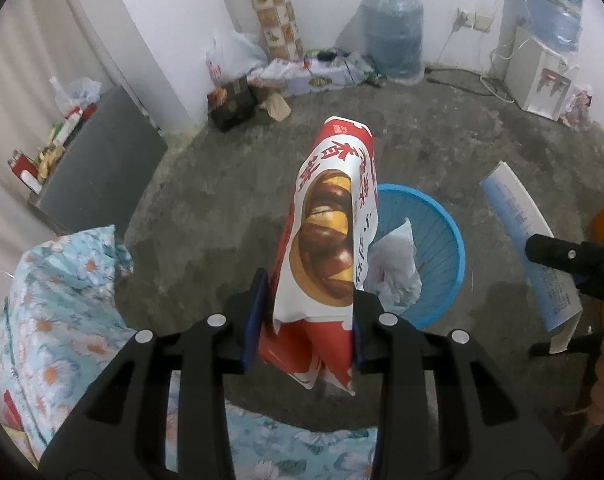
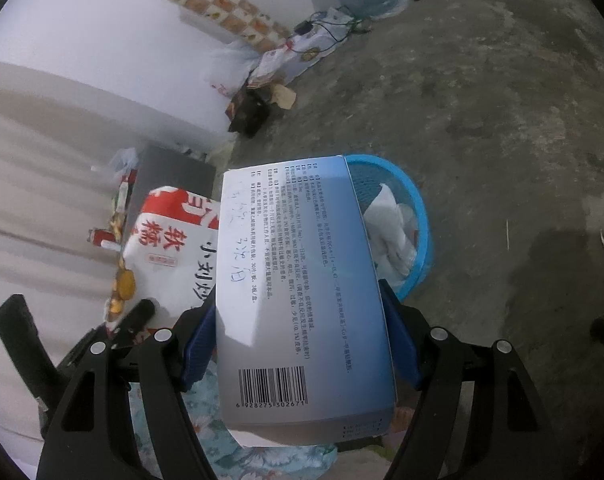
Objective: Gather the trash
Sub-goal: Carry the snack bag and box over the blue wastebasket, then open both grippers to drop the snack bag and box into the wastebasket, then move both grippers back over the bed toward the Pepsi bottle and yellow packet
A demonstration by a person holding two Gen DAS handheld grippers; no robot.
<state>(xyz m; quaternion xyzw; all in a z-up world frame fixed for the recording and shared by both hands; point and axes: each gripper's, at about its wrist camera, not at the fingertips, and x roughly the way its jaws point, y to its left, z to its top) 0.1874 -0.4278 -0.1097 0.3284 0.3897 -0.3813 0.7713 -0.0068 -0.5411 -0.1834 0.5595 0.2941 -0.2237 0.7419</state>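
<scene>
**Mia:** What is the left gripper (image 1: 307, 312) holding?

**Ben:** A red and white paper snack bag (image 1: 329, 232) with brown chestnuts printed on it. The two blue pads squeeze its bottom part. The gripper tips down towards the grey concrete floor (image 1: 222, 200), and the bag sticks up and away from it.

**Mia:** And the right gripper (image 2: 302, 344)?

**Ben:** It holds a flat blue and white cardboard box (image 2: 298, 280) with a barcode. The pads press on the box's two long sides. This gripper tips down too.

**Mia:** Where is the bin?

**Ben:** The round blue plastic basket (image 1: 441, 232) stands on the floor, just behind both things. White crumpled paper (image 1: 393, 268) lies inside it.

**Mia:** What is close to us?

**Ben:** A blue flowery bedcover (image 1: 62, 312), low down on the near left.
</scene>
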